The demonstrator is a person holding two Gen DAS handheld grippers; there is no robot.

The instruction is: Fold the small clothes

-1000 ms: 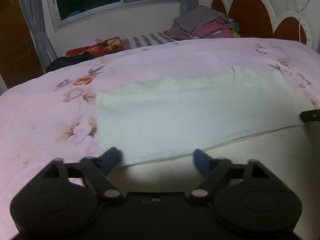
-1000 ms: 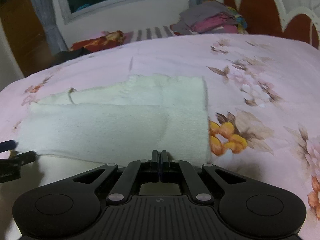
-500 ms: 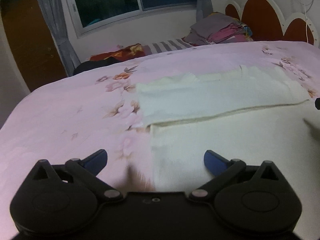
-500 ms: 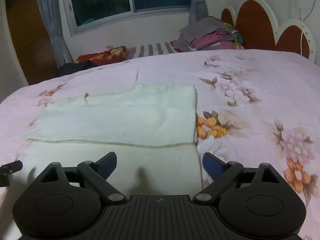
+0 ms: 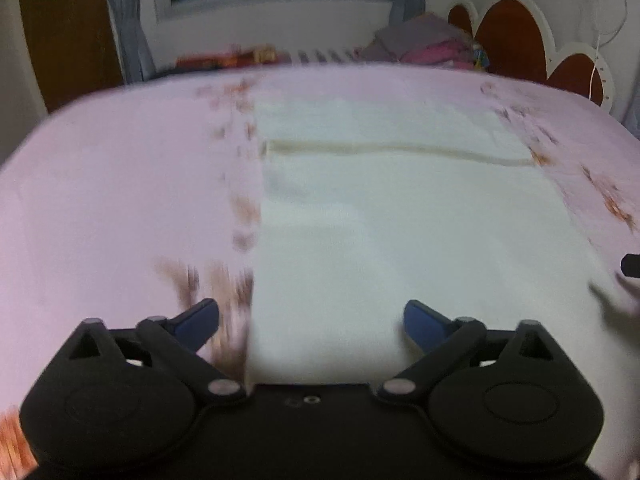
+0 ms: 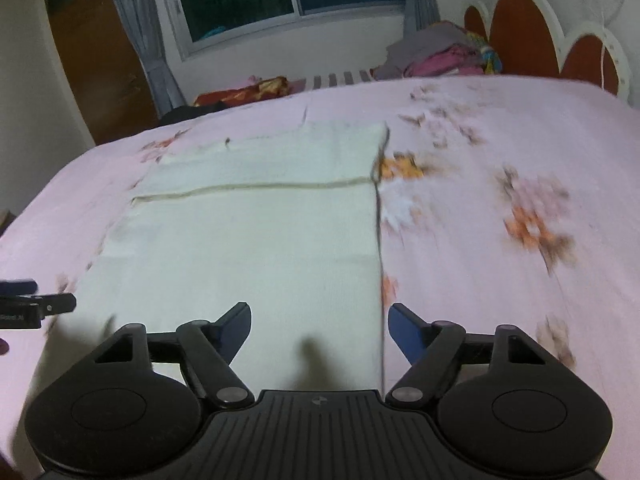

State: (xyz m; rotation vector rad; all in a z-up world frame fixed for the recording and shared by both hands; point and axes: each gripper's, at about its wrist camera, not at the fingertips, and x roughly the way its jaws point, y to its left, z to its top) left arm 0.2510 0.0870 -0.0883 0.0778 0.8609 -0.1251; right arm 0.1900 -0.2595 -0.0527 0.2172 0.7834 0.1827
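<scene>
A cream white garment (image 5: 400,220) lies flat on the pink floral bedsheet (image 5: 120,184), its far part folded over so a hem line runs across it. It also shows in the right wrist view (image 6: 260,232). My left gripper (image 5: 312,322) is open and empty, above the garment's near left edge. My right gripper (image 6: 320,326) is open and empty, above the near right edge. The left gripper's tip (image 6: 36,304) shows at the left edge of the right wrist view.
A pile of folded clothes (image 6: 440,54) lies at the far right of the bed by the red headboard (image 6: 520,36). More clothes (image 6: 244,92) lie at the far edge under the window. A wooden door (image 6: 92,64) stands at the left.
The right gripper opened and let go of the garment's folded edge. Both grippers drew back toward the near end, so more of the garment shows.
</scene>
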